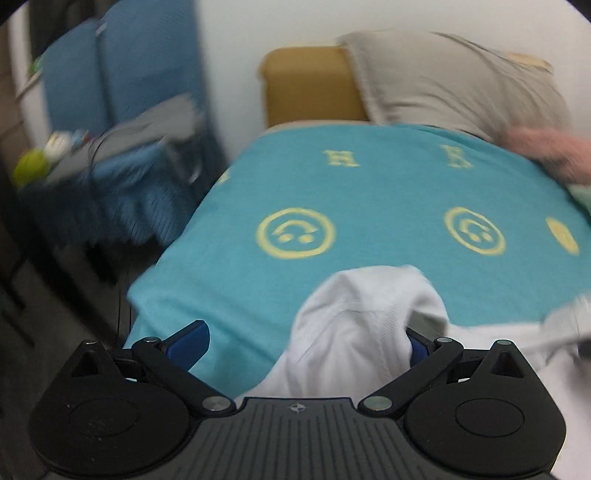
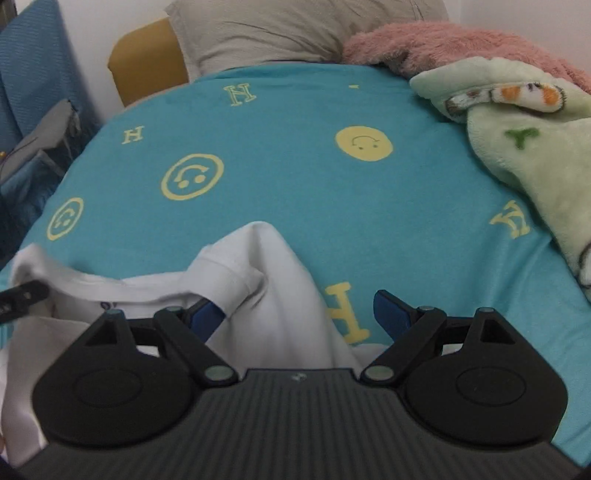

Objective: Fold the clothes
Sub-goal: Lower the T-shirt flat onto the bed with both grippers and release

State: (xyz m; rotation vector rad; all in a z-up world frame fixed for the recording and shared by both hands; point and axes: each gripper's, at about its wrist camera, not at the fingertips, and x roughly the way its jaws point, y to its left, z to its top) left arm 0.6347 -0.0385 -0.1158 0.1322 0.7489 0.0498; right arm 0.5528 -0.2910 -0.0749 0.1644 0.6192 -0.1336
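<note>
A white garment [image 1: 362, 325] lies bunched on the near part of a bed with a teal sheet [image 1: 369, 192]. My left gripper [image 1: 306, 339] is open, its blue fingers wide apart, with a hump of the white cloth between them. In the right wrist view the same white garment [image 2: 273, 280] rises in a fold with a hemmed sleeve edge. My right gripper [image 2: 299, 314] is open too, the cloth lying over its left finger [image 2: 207, 317]. The teal sheet [image 2: 295, 166] spreads beyond. The other gripper's black tip [image 2: 22, 295] shows at the left edge.
A grey pillow [image 2: 258, 33] and a mustard headboard [image 2: 147, 59] stand at the far end. A pink fluffy blanket [image 2: 461, 44] and a pale green fleece blanket [image 2: 524, 147] lie at the right. A cluttered side table with blue cloth [image 1: 122, 177] stands left of the bed.
</note>
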